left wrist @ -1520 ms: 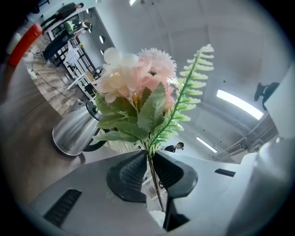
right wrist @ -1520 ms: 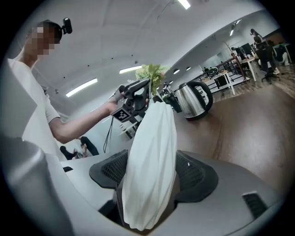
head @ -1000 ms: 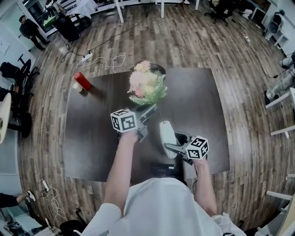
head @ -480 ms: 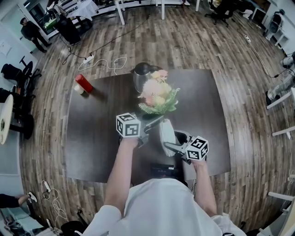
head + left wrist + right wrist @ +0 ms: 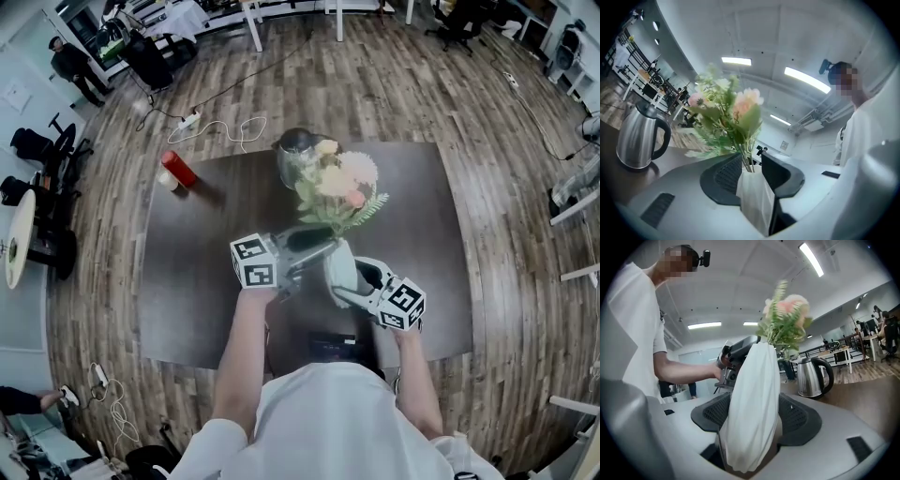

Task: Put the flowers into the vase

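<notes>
Flowers (image 5: 339, 187) stand upright, stems (image 5: 747, 161) already down the white vase (image 5: 752, 408) that your right gripper (image 5: 752, 416) clamps by its body, while your left gripper (image 5: 752, 161), level at its mouth, has jaws just opening, slack around the stems.

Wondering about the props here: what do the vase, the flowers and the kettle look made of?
Vase: matt white with twisted ridges, probably ceramic, possibly plastic.
Flowers: stiff green fronds, pale blooms, perhaps artificial fabric or plastic; unclear.
Kettle: polished steel body that mirrors the room, with a black, probably plastic handle.
</notes>
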A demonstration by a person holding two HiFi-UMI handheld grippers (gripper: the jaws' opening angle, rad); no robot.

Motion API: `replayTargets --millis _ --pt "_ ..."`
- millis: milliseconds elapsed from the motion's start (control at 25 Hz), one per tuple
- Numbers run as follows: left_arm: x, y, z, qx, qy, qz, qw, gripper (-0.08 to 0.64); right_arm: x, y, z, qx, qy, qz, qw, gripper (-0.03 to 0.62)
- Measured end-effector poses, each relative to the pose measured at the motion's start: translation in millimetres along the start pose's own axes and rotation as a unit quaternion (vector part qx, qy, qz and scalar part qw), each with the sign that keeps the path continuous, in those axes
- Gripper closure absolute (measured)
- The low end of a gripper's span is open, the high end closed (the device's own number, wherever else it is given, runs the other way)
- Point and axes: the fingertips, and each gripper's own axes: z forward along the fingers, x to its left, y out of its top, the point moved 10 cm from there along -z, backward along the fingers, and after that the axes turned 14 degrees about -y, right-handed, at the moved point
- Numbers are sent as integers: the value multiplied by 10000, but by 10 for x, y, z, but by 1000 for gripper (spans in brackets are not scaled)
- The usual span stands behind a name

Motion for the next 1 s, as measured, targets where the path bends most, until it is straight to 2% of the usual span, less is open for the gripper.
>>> replayTargets --millis 200,400,480,600,680,760,840,1000 --pt "-146 99 -9 -152 -324 356 9987 402 -17 86 -9 -299 -110 -210 9993 278" --pt "-202 117 -85 -438 -88 466 9979 397 -45 166 27 -536 -121 -246 9982 278" --pt "-223 82 -140 -794 -19 412 9960 394 -45 164 59 -614 -75 -133 9980 278" --pt "-238 -2 -292 -1565 82 268 9873 390 -17 145 140 -694 49 43 9976 278" --pt "-212 -112 -412 -1825 301 71 9827 388 9 122 205 -717 161 113 9972 278" --pt "-182 -279 -475 -1626 581 -174 9848 380 48 94 273 -680 299 160 9971 278" --pt "-186 -422 -464 -1339 726 -324 9878 330 97 52 338 -562 428 134 9974 278" --pt "-286 -495 -458 -900 969 -171 9911 325 184 -2 405 -188 517 -185 9983 278"
